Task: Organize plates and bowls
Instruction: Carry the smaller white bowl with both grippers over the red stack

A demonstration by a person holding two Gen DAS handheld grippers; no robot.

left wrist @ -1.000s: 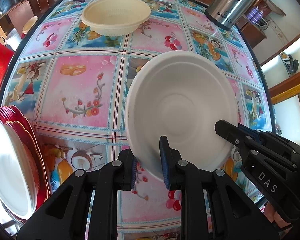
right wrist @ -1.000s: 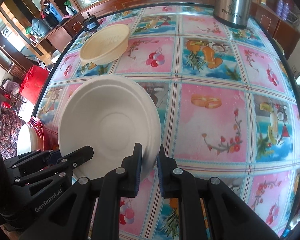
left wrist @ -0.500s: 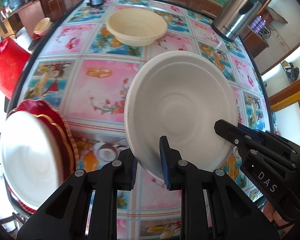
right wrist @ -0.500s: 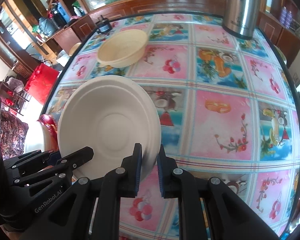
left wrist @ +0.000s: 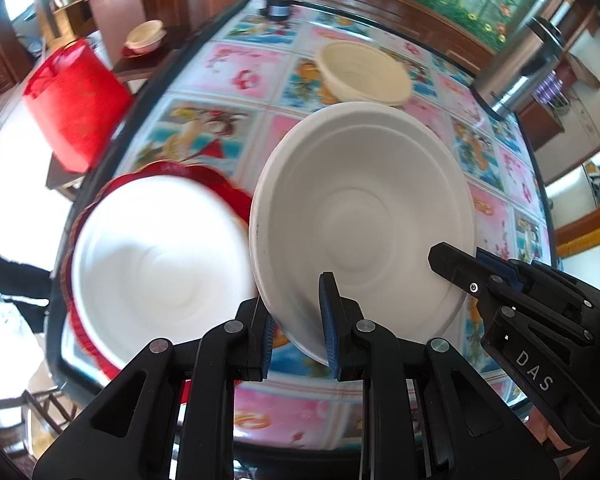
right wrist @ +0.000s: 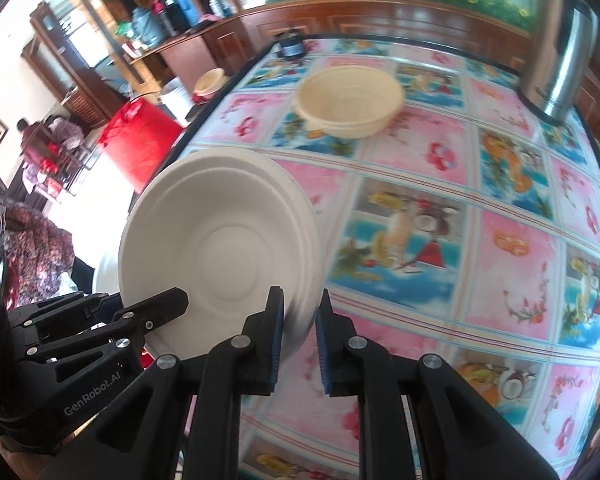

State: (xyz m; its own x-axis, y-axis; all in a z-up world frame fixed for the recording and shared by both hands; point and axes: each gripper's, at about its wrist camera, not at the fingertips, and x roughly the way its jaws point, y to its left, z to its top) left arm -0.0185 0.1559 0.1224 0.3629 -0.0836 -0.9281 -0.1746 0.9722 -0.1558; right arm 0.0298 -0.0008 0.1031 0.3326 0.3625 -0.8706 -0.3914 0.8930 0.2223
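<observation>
A white paper plate hangs tilted above the table with both grippers on its near rim. My left gripper is shut on the rim's lower left edge. My right gripper is shut on the rim's other side and shows in the left wrist view as a black finger. Just left of the held plate, a white plate lies on top of red scalloped plates at the table's left edge. A cream bowl sits farther back on the table.
A steel thermos jug stands at the table's far right corner. A small dark jar is at the far edge. Off the table's left side are a red bag and a small bowl on a low stand.
Both grippers have carried the white plate left and slightly up. The red-and-white plate stack, earlier at the far left of view, now lies right beside the held plate.
</observation>
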